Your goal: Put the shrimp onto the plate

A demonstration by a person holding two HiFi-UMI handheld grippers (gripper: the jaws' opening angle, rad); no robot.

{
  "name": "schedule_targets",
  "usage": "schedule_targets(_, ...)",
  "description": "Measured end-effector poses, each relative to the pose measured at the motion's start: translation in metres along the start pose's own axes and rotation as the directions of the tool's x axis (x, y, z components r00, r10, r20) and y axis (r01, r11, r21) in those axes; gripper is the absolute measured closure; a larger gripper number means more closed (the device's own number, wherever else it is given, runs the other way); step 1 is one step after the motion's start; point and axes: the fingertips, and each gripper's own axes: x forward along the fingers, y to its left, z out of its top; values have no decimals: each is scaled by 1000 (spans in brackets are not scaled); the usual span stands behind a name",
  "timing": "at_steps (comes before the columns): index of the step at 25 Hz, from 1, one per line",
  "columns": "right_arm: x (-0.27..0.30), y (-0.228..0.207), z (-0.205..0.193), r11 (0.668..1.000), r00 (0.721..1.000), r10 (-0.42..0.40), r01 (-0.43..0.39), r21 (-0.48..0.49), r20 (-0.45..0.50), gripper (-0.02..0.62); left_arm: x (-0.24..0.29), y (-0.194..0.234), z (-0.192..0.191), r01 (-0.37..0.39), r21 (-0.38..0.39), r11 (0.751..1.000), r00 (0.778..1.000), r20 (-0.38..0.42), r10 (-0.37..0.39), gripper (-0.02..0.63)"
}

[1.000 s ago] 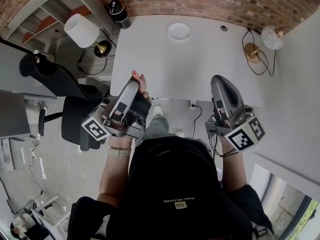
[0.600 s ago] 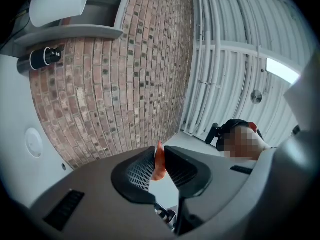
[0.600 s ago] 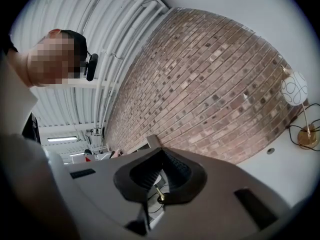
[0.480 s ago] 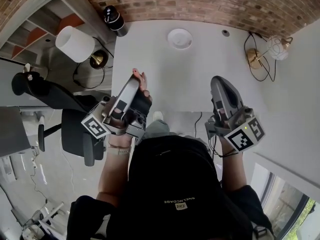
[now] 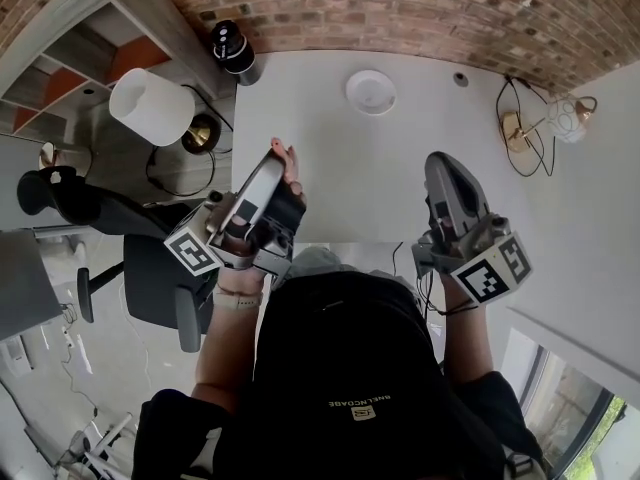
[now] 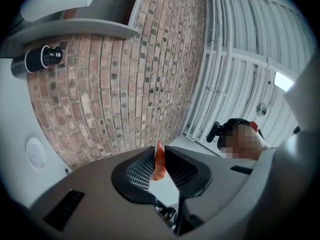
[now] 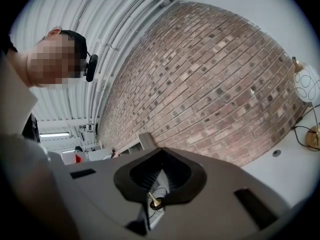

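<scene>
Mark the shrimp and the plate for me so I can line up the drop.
shrimp point(image 6: 159, 163), left gripper view, on its orange body pinched between the jaws.
plate point(image 5: 371, 92), head view, on the bare centre of the white dish.

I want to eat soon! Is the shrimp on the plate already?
No, the shrimp is pinched between the jaws of the left gripper, well short of the plate.
</scene>
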Motion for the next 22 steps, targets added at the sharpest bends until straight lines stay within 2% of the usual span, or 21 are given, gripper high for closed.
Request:
schedule_targets(7, 29, -2, -8, 999, 999, -44, 43, -16, -21, 592, -4, 29, 26, -2, -27, 1000, 1000, -31, 1, 541)
schedule_targets(11, 40, -1, -9, 997, 997, -67, 65, -33, -32, 592, -2, 37, 36, 5, -69, 998, 1000, -25, -6, 541)
schedule_targets(22, 40, -14, -6, 994, 993, -109, 108, -21, -39, 592, 14, 58, 26, -23, -112, 993, 996, -84, 13, 541)
